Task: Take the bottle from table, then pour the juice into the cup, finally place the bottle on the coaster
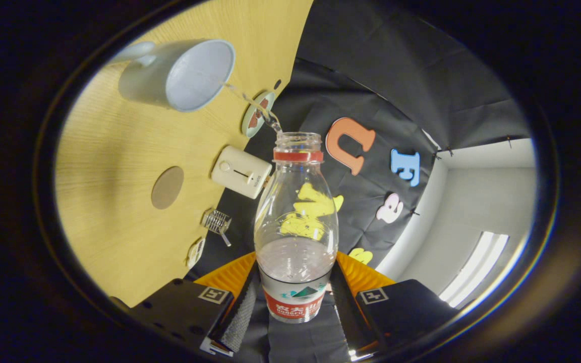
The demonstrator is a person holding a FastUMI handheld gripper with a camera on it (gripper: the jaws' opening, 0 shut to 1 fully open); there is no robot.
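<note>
Two fingers of the gripper (294,302) clamp the bottle (296,227) low on its body, one pressing on each side at the label. The bottle's long axis runs straight ahead along the fingers, its open neck pointing away. The whole rig is rolled over, so a thin stream (255,106) leaves the neck and reaches the cup (179,75) on the table (109,151). Liquid remains near the bottle's base. The coaster (167,187) lies beside the cup, nearer the fingers, probably the bottle's next stop.
</note>
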